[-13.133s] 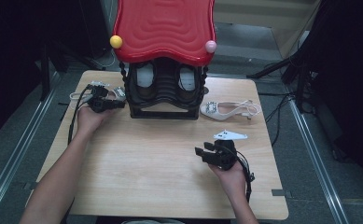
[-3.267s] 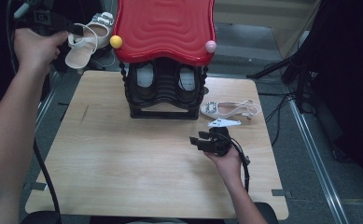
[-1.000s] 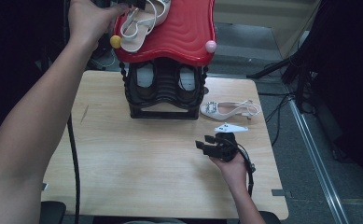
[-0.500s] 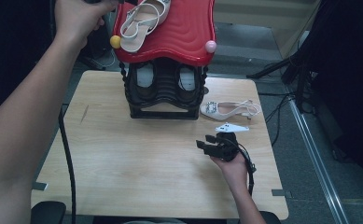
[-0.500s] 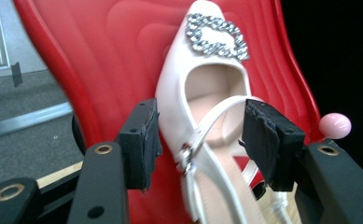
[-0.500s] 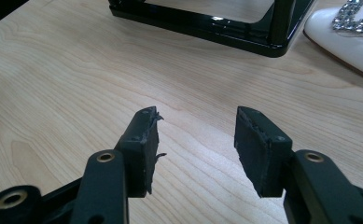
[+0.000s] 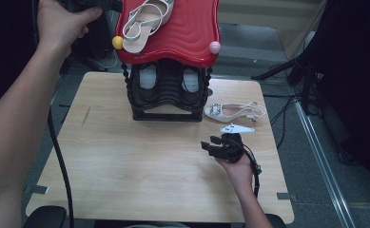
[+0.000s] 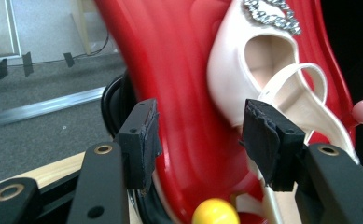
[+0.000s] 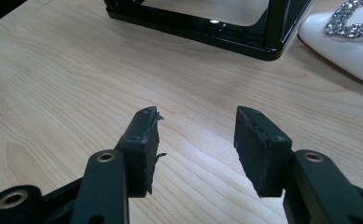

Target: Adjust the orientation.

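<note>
A white strappy sandal (image 7: 147, 21) with a rhinestone buckle lies on the wavy red top (image 7: 185, 35) of a black shoe rack (image 7: 168, 92). My left gripper (image 8: 200, 140) is open just off the red top's left edge, level with it. The sandal (image 8: 263, 70) lies beyond its pads (image 8: 268, 140), untouched. In the high view the left gripper (image 7: 107, 5) is at the upper left in a hand. A matching sandal (image 7: 235, 111) lies on the table right of the rack. My right gripper (image 9: 195, 144) hovers open and empty over the wooden table (image 9: 53, 70), in front of that sandal (image 9: 347, 37).
A yellow ball (image 7: 118, 42) and a pink ball (image 7: 214, 47) mark the red top's front corners. Pairs of shoes sit inside the rack. The rack's black base (image 9: 207, 28) is ahead of the right gripper. A black cable (image 7: 59, 156) hangs from the left gripper over the table's left side.
The left hand has drawn back to the left, away from the sandal, which stays lying on the red top. The right hand has not moved.
</note>
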